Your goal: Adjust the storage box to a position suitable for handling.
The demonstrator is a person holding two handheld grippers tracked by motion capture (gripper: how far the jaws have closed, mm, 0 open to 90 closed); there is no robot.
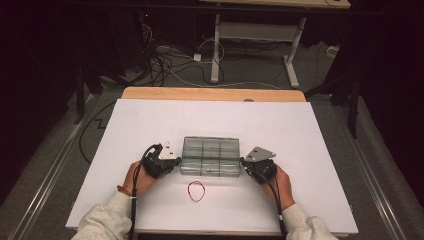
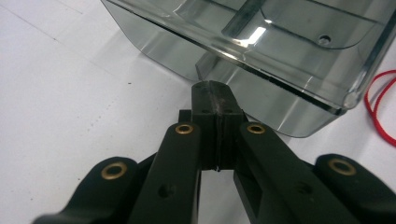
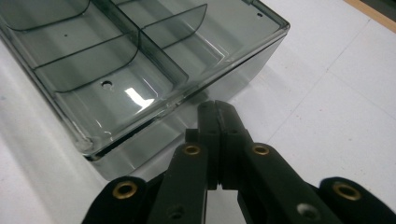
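A clear plastic compartment box [image 1: 210,156] sits mid-table on the white sheet [image 1: 150,125], lid closed, dividers showing through. The left gripper [image 1: 176,161] and the right gripper [image 1: 243,161] flank it — each with jaws pressed together, holding nothing, tips right at the box's end walls (touching, it seems). A red rubber band [image 1: 196,191] lies just in front.
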